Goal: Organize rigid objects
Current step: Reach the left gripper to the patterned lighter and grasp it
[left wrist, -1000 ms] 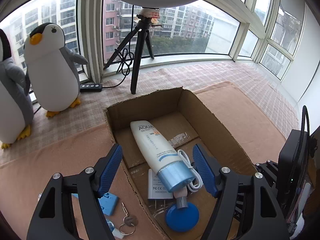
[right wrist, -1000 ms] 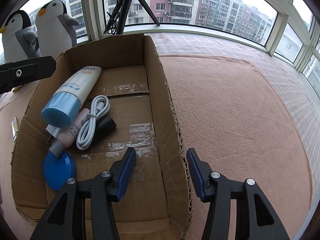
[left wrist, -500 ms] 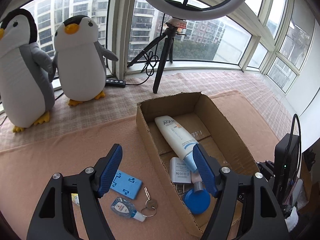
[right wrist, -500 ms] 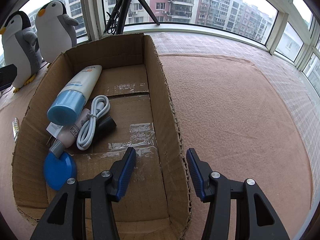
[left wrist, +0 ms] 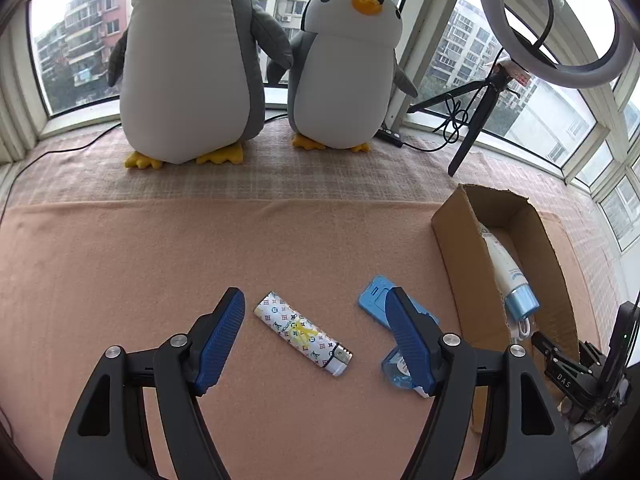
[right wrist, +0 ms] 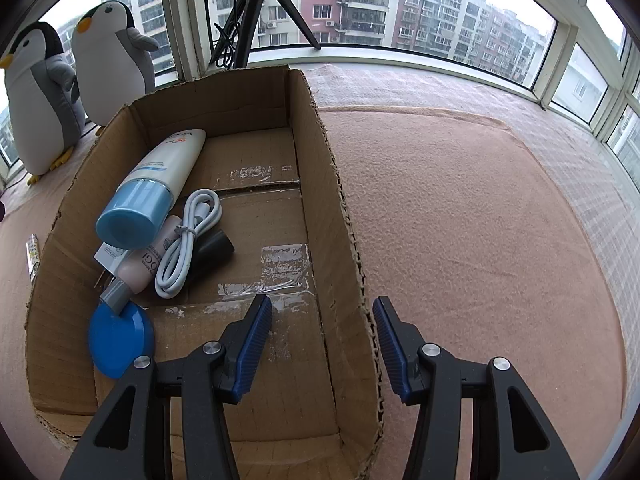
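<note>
A patterned white lighter [left wrist: 302,333] lies on the pink mat, and my left gripper [left wrist: 314,320] hangs open just above it with a finger on either side. A blue flat holder [left wrist: 374,296] and a small clear bottle [left wrist: 396,370] lie partly hidden behind its right finger. In the right wrist view the cardboard box [right wrist: 344,216] holds a white tube with a blue cap [right wrist: 154,190], a white cable [right wrist: 188,244], a pink tube [right wrist: 146,264] and a blue disc [right wrist: 120,336]. My right gripper [right wrist: 322,334] is open, straddling the box's right wall.
Two plush penguins [left wrist: 256,60] stand at the window behind the mat. A ring light on a tripod [left wrist: 480,96] stands at the back right, with its cable trailing. The box [left wrist: 460,264] lies right of the loose items. Black equipment [left wrist: 588,372] sits at the right edge.
My left gripper has swung left, away from the box, and come down over the lighter on the mat. The right gripper has stayed still at the box wall.
</note>
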Action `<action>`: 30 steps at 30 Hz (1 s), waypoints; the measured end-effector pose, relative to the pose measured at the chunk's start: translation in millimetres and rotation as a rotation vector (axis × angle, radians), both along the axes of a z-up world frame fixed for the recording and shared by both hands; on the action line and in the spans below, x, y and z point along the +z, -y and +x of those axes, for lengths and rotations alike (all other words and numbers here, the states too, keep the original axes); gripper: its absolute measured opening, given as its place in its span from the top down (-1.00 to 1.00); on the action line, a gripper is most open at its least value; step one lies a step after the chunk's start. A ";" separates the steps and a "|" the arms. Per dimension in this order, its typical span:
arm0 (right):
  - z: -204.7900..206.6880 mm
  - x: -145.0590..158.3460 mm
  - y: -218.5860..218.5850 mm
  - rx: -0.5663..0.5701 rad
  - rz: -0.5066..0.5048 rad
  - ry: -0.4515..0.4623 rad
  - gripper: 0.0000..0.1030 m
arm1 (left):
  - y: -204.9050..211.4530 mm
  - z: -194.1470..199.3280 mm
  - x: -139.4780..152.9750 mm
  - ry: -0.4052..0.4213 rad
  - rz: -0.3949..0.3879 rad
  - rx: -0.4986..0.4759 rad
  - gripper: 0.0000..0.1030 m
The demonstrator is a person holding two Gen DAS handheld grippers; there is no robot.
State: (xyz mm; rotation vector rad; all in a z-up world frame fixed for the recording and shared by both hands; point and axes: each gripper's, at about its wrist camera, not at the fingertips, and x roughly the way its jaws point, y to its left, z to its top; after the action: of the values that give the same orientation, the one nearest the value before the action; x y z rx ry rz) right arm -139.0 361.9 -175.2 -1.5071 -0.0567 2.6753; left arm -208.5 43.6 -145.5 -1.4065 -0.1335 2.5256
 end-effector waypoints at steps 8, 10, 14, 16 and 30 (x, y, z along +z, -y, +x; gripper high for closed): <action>-0.3 0.0 0.2 0.001 -0.001 0.001 0.06 | -5.9 -3.3 -30.9 0.075 -0.064 0.064 -0.38; -0.4 0.0 0.3 0.000 -0.002 0.001 0.06 | -13.2 -2.7 -36.3 0.080 -0.088 0.058 -0.38; 0.2 -0.1 0.2 -0.001 -0.002 0.002 0.06 | -28.4 -0.8 -44.2 0.073 -0.163 0.051 -0.38; 0.0 -0.1 0.1 -0.001 -0.003 0.002 0.06 | -32.1 -1.5 -48.6 0.079 -0.188 0.049 -0.36; 0.0 -0.1 0.0 0.000 -0.002 0.003 0.06 | -10.0 8.0 -55.8 0.076 -0.190 0.023 -0.18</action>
State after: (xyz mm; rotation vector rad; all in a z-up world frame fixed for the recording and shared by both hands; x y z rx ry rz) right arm -139.0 362.0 -175.3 -1.5115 -0.0547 2.6739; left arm -200.6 53.6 -201.3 -1.5797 0.0787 2.5617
